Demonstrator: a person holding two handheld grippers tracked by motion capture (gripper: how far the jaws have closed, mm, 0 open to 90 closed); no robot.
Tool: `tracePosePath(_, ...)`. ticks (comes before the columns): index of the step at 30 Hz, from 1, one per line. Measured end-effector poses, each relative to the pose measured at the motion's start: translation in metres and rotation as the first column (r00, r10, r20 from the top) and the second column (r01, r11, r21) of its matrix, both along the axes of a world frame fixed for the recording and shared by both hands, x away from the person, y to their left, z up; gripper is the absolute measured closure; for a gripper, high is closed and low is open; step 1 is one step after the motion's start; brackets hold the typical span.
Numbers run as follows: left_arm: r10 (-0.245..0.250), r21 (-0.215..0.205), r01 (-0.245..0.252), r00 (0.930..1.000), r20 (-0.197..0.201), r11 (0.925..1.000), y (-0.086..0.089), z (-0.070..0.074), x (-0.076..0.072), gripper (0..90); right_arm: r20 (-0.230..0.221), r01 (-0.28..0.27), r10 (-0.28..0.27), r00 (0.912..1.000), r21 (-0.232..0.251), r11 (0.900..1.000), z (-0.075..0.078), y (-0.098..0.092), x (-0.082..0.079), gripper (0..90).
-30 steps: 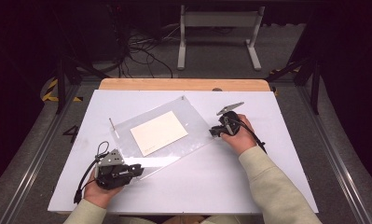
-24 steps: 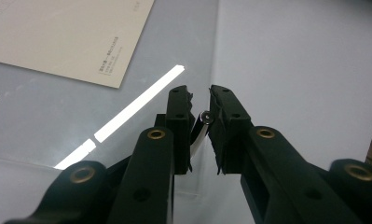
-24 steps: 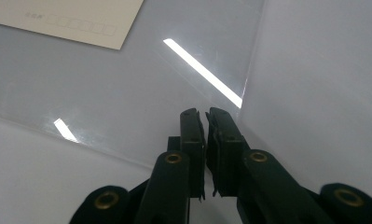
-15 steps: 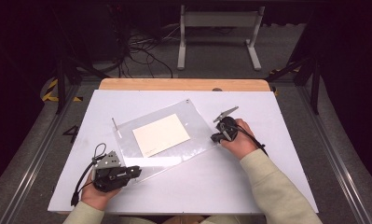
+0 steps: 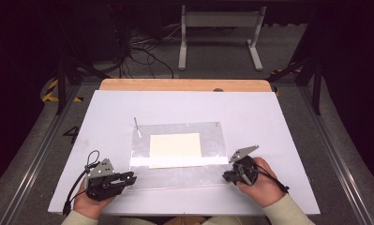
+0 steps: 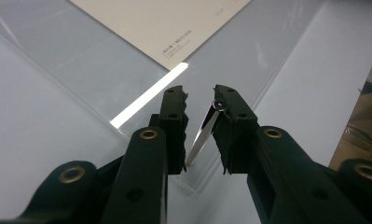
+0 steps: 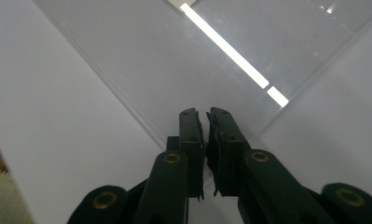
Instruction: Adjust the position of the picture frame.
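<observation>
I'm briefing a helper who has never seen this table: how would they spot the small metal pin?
Start at the white table and find the clear acrylic sheet lying flat at its middle, with a cream sheet of paper under it. The thin silver metal pin sits at the sheet's far left corner. It is the one slim, shiny rod there; its neighbours are flat.

Paper [image 5: 175,149] under sheet [image 5: 208,172] on table [image 5: 287,126]
</observation>
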State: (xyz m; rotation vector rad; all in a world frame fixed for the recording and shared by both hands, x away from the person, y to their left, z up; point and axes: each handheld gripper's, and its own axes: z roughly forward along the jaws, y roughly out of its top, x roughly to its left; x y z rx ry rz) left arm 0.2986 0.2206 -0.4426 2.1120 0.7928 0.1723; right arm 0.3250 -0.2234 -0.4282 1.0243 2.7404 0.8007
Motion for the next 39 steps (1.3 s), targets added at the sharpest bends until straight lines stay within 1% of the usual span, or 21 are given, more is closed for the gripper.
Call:
tracePosePath(2,0.004,-0.001,-0.004,1.0000,0.000,1.0000,-0.001,0.000,0.000,75.2,-0.011,-0.016,0.016,0.9998,-0.010,1.000,0.001,0.000,-0.009,83.3)
tracePosePath(4,-0.001,0.001,0.001,1.0000,-0.002,1.0000,-0.001,0.000,0.000,77.1,-0.007,-0.014,0.014,0.9999,-0.011,1.000,0.001,-0.001,-0.010,83.3)
tracePosePath(5,-0.007,0.004,0.007,0.9999,-0.008,1.0000,-0.002,0.001,0.000,79.1,-0.018,-0.012,0.013,0.9998,0.015,1.000,0.000,-0.004,-0.009,83.2)
tracePosePath(7,-0.003,0.004,0.003,1.0000,-0.009,1.0000,-0.004,0.001,-0.001,81.8,-0.021,-0.013,0.013,0.9997,0.027,1.000,-0.001,-0.005,-0.008,83.2)
tracePosePath(8,0.008,0.061,-0.010,0.9996,0.027,0.9981,-0.007,0.004,-0.003,81.8,-0.019,-0.009,0.010,0.9998,0.033,0.999,-0.001,-0.006,-0.009,83.2)
tracePosePath(10,0.021,0.105,-0.028,0.9976,0.066,0.9941,-0.013,0.007,-0.008,84.8,-0.007,-0.011,0.012,0.9999,0.038,0.999,-0.002,-0.007,-0.010,83.2)
tracePosePath(13,0.055,0.066,-0.059,0.9965,0.063,0.9961,-0.012,0.010,-0.005,85.1,0.003,-0.011,0.011,0.9999,0.033,0.999,-0.002,-0.006,-0.012,83.2)
tracePosePath(15,0.083,0.070,-0.088,0.9940,0.072,0.9937,-0.015,0.010,0.000,85.1,0.007,-0.010,0.010,0.9999,0.031,0.999,-0.003,-0.006,-0.013,83.2)
tracePosePath(20,0.135,0.069,-0.143,0.9849,0.108,0.9873,-0.024,0.015,0.025,85.1,0.018,0.000,-0.001,0.9998,0.035,0.999,-0.003,-0.007,-0.015,83.2)
tracePosePath(21,0.150,0.073,-0.160,0.9812,0.121,0.9844,-0.027,0.017,0.033,85.2,0.018,0.000,-0.001,0.9998,0.033,0.999,-0.003,-0.007,-0.015,83.2)
tracePosePath(23,0.184,0.065,-0.194,0.9746,0.127,0.9789,-0.034,0.019,0.048,85.0,0.009,0.011,-0.011,0.9999,0.032,0.999,-0.003,-0.008,-0.016,83.1)
tracePosePath(26,0.235,0.089,-0.251,0.9591,0.157,0.9639,-0.050,0.024,0.069,85.0,-0.010,0.021,-0.020,0.9997,0.043,0.999,-0.003,-0.012,-0.018,83.2)
tracePosePath(30,0.270,0.071,-0.286,0.9469,0.174,0.9557,-0.067,0.025,0.098,84.8,-0.024,0.034,-0.033,0.9992,0.067,0.997,-0.005,-0.018,-0.020,84.1)
tracePosePath(31,0.285,0.064,-0.299,0.9433,0.170,0.9520,-0.072,0.022,0.108,84.8,-0.030,0.042,-0.041,0.9987,0.066,0.997,-0.005,-0.019,-0.021,87.7)
tracePosePath(32,0.298,0.054,-0.310,0.9399,0.167,0.9491,-0.074,0.019,0.115,84.7,-0.053,0.040,-0.037,0.9979,0.056,0.998,-0.006,-0.021,-0.022,90.0)
tracePosePath(33,0.313,0.042,-0.322,0.9379,0.150,0.9458,-0.076,0.014,0.123,84.6,-0.073,0.032,-0.028,0.9970,0.067,0.997,-0.008,-0.021,-0.022,90.0)
tracePosePath(34,0.329,0.025,-0.334,0.9380,0.108,0.9423,-0.080,0.007,0.133,84.1,-0.082,0.034,-0.027,0.9963,0.084,0.996,-0.010,-0.022,-0.023,90.0)
tracePosePath(35,0.342,0.022,-0.345,0.9357,0.088,0.9384,-0.081,0.003,0.137,83.5,-0.078,0.032,-0.025,0.9966,0.096,0.995,-0.010,-0.023,-0.023,89.9)
tracePosePath(36,0.357,-0.026,-0.356,0.9308,0.081,0.9343,-0.082,-0.001,0.139,82.9,-0.080,0.030,-0.022,0.9966,0.100,0.995,-0.010,-0.023,-0.023,89.6)
tracePosePath(38,0.353,-0.032,-0.352,0.9322,0.079,0.9355,-0.081,0.000,0.139,81.4,-0.092,0.021,-0.011,0.9957,0.114,0.993,-0.010,-0.025,-0.021,86.3)
tracePosePath(39,0.338,-0.033,-0.337,0.9375,0.082,0.9410,-0.080,0.001,0.138,78.3,-0.088,0.021,-0.009,0.9961,0.133,0.991,-0.009,-0.028,-0.019,85.3)
